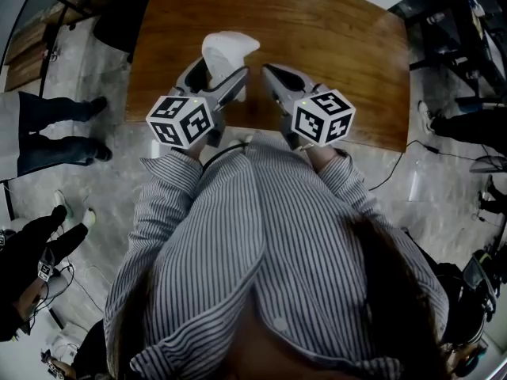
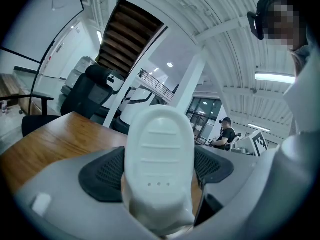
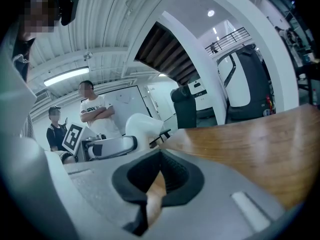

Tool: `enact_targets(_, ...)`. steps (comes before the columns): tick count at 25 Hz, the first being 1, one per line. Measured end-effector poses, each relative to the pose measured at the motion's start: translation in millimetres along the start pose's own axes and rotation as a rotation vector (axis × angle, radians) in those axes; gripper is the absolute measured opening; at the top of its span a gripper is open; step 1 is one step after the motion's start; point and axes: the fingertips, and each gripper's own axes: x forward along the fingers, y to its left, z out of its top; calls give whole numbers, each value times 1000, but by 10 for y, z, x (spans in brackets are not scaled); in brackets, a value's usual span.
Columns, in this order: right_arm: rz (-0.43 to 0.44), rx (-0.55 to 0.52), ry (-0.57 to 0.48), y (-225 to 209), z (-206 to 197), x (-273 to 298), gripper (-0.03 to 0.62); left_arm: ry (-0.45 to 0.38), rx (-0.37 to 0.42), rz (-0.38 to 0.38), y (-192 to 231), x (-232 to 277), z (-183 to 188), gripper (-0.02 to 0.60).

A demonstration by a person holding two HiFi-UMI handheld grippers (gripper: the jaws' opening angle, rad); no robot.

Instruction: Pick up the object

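The white object (image 1: 227,52) is a smooth, rounded plastic piece with shallow ribs and three small holes (image 2: 159,154). My left gripper (image 1: 224,77) is shut on it, with the black pads (image 2: 102,174) pressed against its two sides. It stands tilted up over the near part of the wooden table (image 1: 333,46). My right gripper (image 1: 271,74) is beside it to the right, shut with nothing between its pads (image 3: 172,176). In the right gripper view the white object (image 3: 141,126) and the left gripper (image 3: 107,146) show at the left.
The table's front edge (image 1: 372,141) runs just ahead of my body. A black office chair (image 1: 123,10) stands at the far left corner. A person's legs (image 1: 55,129) are on the floor to the left, and bystanders (image 3: 92,111) stand behind.
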Motion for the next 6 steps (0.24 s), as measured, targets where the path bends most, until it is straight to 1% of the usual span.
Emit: enact_targets(6, 3, 9, 13, 31, -33, 60, 2, 5, -2, -4, 55, -8, 11, 439)
